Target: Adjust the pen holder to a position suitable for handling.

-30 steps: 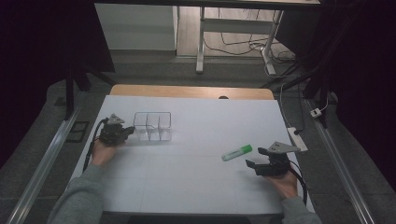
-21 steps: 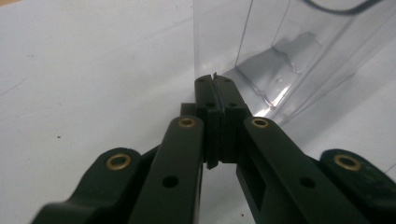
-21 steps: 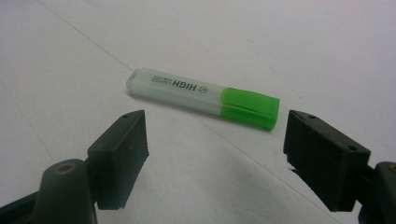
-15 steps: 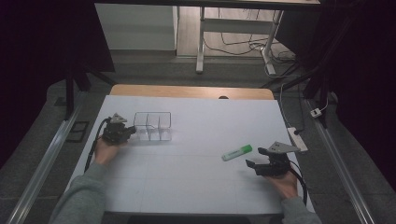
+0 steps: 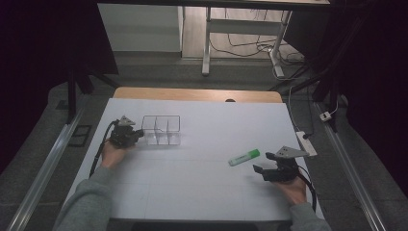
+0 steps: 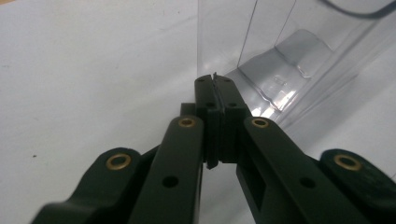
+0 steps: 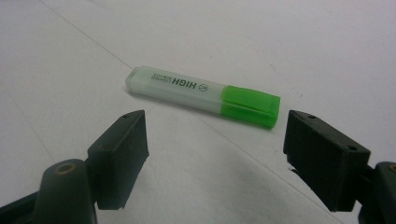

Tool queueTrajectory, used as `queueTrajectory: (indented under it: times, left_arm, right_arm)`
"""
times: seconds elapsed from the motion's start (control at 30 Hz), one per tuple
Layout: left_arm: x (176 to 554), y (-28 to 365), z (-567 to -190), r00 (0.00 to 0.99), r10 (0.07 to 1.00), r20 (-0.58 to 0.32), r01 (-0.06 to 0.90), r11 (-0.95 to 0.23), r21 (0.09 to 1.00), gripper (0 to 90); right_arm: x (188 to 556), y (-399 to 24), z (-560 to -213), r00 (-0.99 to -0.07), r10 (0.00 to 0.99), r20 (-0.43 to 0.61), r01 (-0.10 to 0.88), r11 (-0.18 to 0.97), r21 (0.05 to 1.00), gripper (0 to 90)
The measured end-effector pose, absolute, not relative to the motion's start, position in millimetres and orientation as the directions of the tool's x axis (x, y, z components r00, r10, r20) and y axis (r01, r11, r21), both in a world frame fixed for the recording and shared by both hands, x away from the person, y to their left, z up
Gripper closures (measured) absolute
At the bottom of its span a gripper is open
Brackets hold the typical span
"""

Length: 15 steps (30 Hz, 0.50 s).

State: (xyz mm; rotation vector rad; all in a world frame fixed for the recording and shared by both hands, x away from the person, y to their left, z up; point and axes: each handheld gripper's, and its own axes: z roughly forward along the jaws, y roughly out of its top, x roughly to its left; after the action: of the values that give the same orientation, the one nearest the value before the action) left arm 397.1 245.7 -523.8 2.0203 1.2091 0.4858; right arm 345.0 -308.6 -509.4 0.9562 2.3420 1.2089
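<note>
A clear plastic organiser [image 5: 161,130] with dividers stands on the white table at the left. My left gripper [image 5: 138,133] is shut, its tips pressed against the organiser's left wall. In the left gripper view the closed left gripper [image 6: 213,83] meets the transparent organiser [image 6: 289,51]; nothing shows held between the pads. A green highlighter [image 5: 244,157] lies flat at the right. My right gripper [image 5: 263,162] stands open just short of it. The right gripper view shows the highlighter [image 7: 201,95] lying crosswise beyond the open right gripper [image 7: 215,140], with its green cap to the right.
White paper covers the table [image 5: 202,192], and a wooden strip [image 5: 192,94] runs along its far edge. A white power strip [image 5: 306,143] lies off the right edge. Metal rails run down both sides, and desk legs with cables stand behind.
The left gripper has shifted a little to the right, and the clear organiser has slid slightly right with it. The right gripper and highlighter have stayed put.
</note>
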Motion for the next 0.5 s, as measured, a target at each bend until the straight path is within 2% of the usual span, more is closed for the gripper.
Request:
queueTrajectory:
  times: [0.5]
  left_arm:
    - [400.5,230.1,-521.6,0.513,0.857,-0.044,0.589,-0.314,0.745,88.9]
  right_arm:
    - [345.1,-308.4,-509.5,-0.718,0.696,0.007,0.411,0.415,0.812,21.2]
